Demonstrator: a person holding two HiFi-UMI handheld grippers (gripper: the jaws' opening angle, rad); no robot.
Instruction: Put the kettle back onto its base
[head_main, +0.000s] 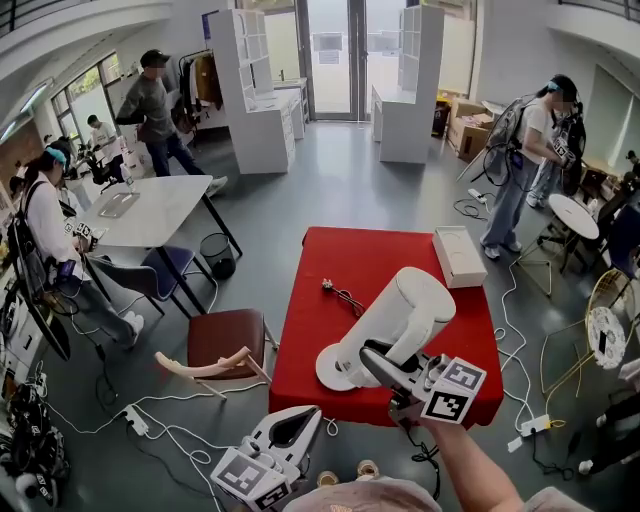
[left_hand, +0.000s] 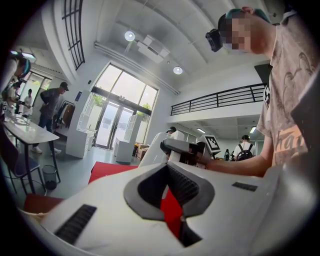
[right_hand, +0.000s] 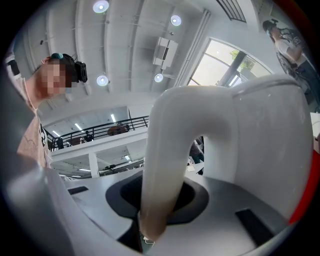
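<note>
White kettle (head_main: 405, 310), one only, clamped by its handle (right_hand: 165, 165) in right hand-held gripper (head_main: 385, 368); left hand-held gripper (head_main: 305, 418) closed, empty.

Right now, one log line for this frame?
kettle: tilted over base, not seated | right gripper: shut on its handle | left gripper: empty
</note>
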